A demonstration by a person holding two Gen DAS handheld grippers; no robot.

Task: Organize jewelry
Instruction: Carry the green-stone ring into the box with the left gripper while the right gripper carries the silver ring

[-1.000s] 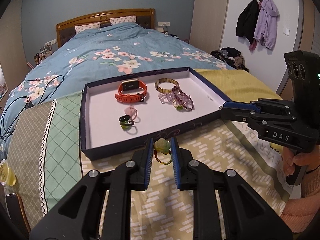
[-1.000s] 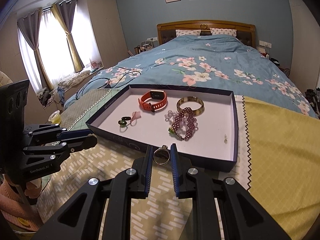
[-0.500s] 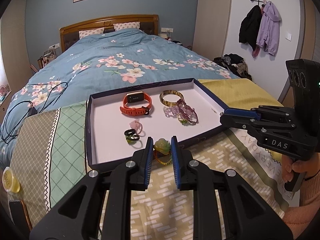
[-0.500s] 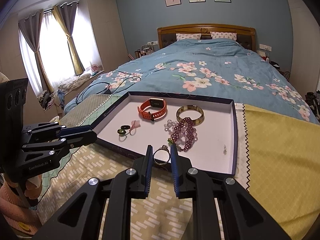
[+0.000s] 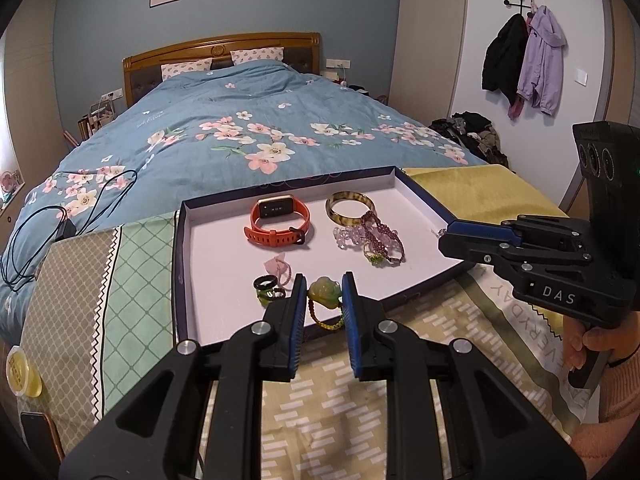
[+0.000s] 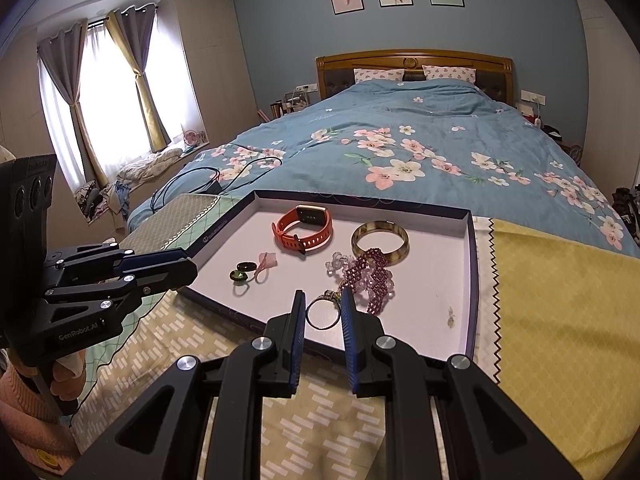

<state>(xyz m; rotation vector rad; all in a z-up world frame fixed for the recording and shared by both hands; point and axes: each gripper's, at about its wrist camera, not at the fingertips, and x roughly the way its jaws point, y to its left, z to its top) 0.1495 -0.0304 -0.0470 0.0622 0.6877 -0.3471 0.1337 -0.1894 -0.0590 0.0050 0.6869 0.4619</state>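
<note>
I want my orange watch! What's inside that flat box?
Inside the flat dark-blue box: orange watch, amber bangle, purple bead bracelets, small rings. Anything beneath the beads is hidden.

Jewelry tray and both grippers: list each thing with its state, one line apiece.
Left gripper: shut on green pendant bracelet, over the tray.
Right gripper: shut on silver ring, over the tray.
Tray: open, lidless.
Orange watch: strap buckled, lying in tray.
Amber bangle: flat in tray.
Purple bead bracelets: heaped together.

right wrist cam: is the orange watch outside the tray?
No. The orange watch lies inside the tray, near its far wall, left of the amber bangle.
</note>
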